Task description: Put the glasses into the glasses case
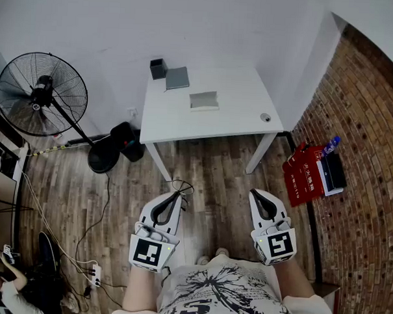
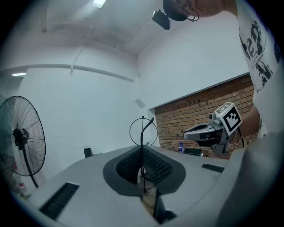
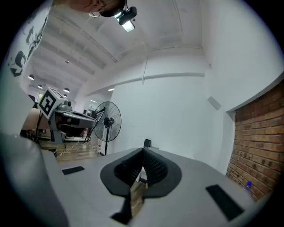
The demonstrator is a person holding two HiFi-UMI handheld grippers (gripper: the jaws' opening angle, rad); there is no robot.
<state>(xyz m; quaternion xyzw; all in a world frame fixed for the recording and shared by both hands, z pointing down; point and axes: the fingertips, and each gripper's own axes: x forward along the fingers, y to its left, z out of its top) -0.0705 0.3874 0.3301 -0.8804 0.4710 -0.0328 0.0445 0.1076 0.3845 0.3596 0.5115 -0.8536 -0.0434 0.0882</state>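
Glasses: thin wire-framed glasses (image 1: 181, 186), pinched at the tip of the left gripper, low over the wood floor (image 1: 215, 167) and well short of the table. One round rim (image 2: 143, 131) stands up above the jaws.
Left gripper: the left gripper (image 1: 177, 199) is closed right down on the frame. In the left gripper view (image 2: 143, 153) the black wire runs straight between the ribbed pads.
Right gripper: the right gripper (image 1: 255, 193) is level with the left one and apart from it. Its jaws are pressed together with nothing between them (image 3: 143, 155).
Glasses case: probably the pale flat box (image 1: 204, 100) at mid-table, though it's too small to be sure.
Table: a white table (image 1: 238, 96) against the wall, ahead of both grippers.
Also on the table: a dark grey slab (image 1: 177, 77) at the back edge, a small black cup (image 1: 158, 68) just beside it, and a tiny round thing (image 1: 266, 117) near the right corner.
Around: a black standing fan (image 1: 40, 94) to the left, and a red bag (image 1: 303, 174) by the brick wall on the right.
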